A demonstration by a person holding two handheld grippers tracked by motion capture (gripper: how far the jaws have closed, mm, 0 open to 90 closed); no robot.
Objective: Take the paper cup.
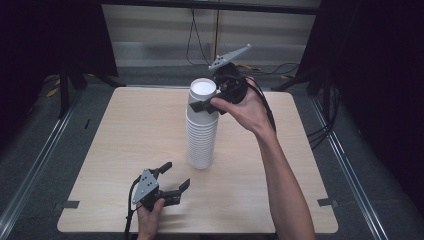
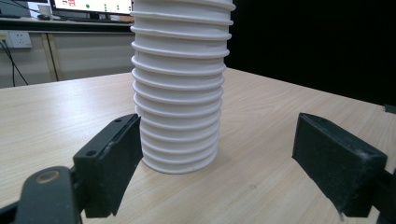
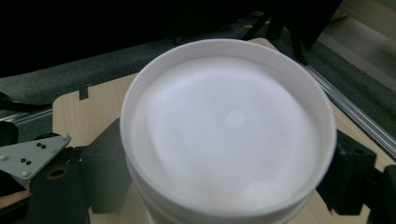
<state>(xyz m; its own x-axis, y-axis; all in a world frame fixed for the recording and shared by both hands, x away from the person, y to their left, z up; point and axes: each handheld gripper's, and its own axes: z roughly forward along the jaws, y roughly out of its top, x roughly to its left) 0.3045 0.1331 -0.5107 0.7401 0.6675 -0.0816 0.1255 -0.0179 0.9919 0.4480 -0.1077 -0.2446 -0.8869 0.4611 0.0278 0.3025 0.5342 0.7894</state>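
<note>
**Tall cup stack, one hand-held gripper up top and one parked low**

So there's a tall stack of white ribbed paper cups (image 1: 202, 125) standing upright near the middle of the light wood-grain table (image 1: 115, 145), a bit toward the far side.

The right hand-held gripper (image 1: 210, 103) is up at the top of the stack, held by the person's right hand (image 1: 245, 107) reaching in from the right. Its black jaws sit on either side of the top white paper cup (image 3: 229, 126), just under the rim. In the right gripper view you look straight down into that cup, with a jaw showing at each side of it, right against the wall. Looks closed on it, though I can't tell how firmly it presses.

The left hand-held gripper (image 1: 172, 177) is low at the near edge of the table, held in the left hand (image 1: 149, 215), jaws spread wide with nothing between them. It sits near the foot of the stack but apart from it. In the left gripper view the stack's base (image 2: 180, 154) stands ahead, nearer the left-side jaw than the other one, not touching either.
</note>
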